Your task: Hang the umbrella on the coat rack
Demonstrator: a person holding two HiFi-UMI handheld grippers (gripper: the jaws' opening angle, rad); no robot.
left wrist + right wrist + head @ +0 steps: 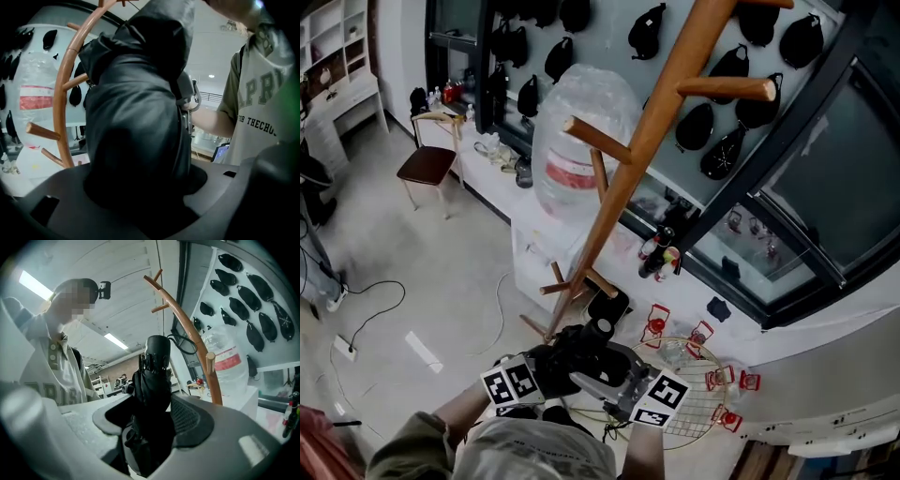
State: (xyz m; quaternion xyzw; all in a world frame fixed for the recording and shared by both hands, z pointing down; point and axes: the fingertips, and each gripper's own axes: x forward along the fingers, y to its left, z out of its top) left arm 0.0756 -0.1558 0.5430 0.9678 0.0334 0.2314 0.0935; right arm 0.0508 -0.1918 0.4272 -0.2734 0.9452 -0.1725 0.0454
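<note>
Closest in, the left gripper (140, 187) has its jaws part-way apart and pressed on the thick black cloth of the folded umbrella (154, 376), which fills most of its view. The right gripper (152, 423) stands wider and is clamped on the same umbrella lower down, with the ribbed handle end rising above its jaws.

From the head view, the umbrella lies between the two grippers, low in front of the person and near the foot of the coat rack (647, 141). It hangs on no peg.

That one wooden rack shows four pegs along its pole and short splayed legs at its base.

Just behind it, a white dispenser (534, 262) carries one big clear water bottle (577, 141) with a red label. How full it is I cannot tell.

Beside the rack's foot, by the window frame, stand two or three small dark bottles (659, 253).

To the right of the grippers lies one round wire basket (694, 403) with five or six red clips (656, 321) round its rim. Something clear sits in it, too small to name.

On the wall hang a dozen or so black pouches (694, 127).

Well apart, on the pale floor (441, 281) at the left, is one chair (427, 164) with a brown seat.
</note>
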